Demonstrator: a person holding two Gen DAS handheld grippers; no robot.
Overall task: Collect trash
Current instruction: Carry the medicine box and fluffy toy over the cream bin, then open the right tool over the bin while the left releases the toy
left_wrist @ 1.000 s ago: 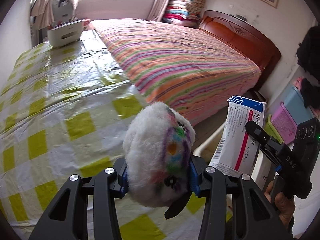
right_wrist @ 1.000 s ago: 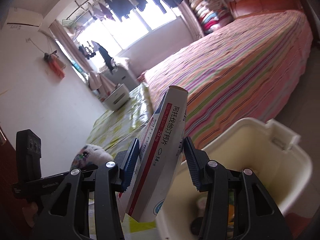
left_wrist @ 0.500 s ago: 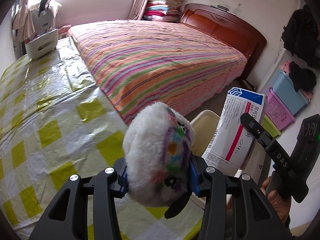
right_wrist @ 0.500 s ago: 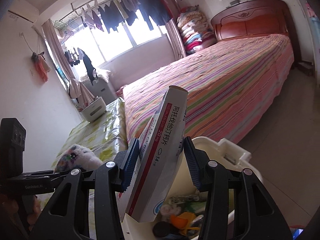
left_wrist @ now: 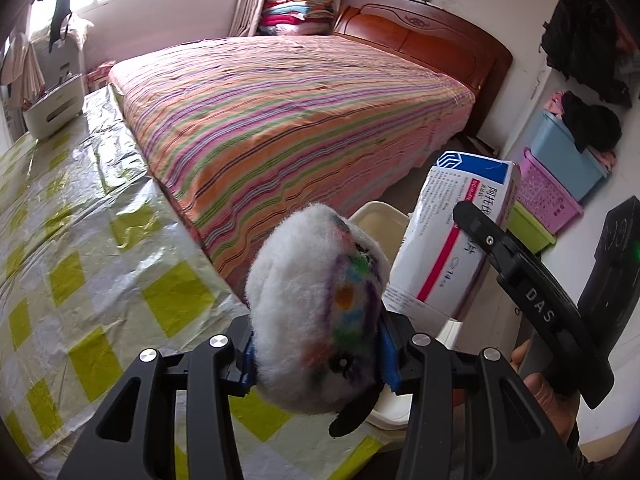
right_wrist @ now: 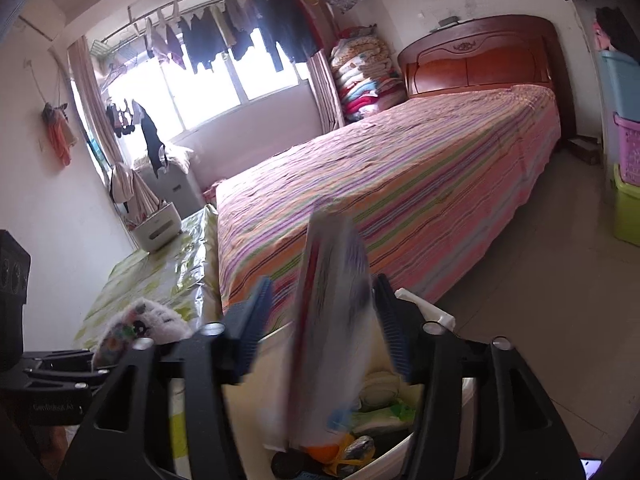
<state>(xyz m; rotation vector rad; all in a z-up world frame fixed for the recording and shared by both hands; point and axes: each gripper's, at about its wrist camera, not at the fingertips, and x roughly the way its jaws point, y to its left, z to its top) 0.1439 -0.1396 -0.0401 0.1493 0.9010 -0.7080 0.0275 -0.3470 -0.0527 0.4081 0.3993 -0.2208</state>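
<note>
A bedroom, striped bed [left_wrist: 288,120] beside my checked table [left_wrist: 80,240]. My right gripper [right_wrist: 320,320] has just been opening; the medicine box [right_wrist: 332,320], upright, slips loose between the jaws, directly above the bin [right_wrist: 404,452]. My left gripper [left_wrist: 316,348] clamps the plush toy [left_wrist: 316,300], just beside it.

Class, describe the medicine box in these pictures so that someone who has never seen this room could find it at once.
Start at the striped bed, then drop to the cream bin at its foot. Above the bin, the right gripper, whose jaws have just been opening, has the medicine box between them: the only flat white carton, with a blue corner and red stripe.
</note>
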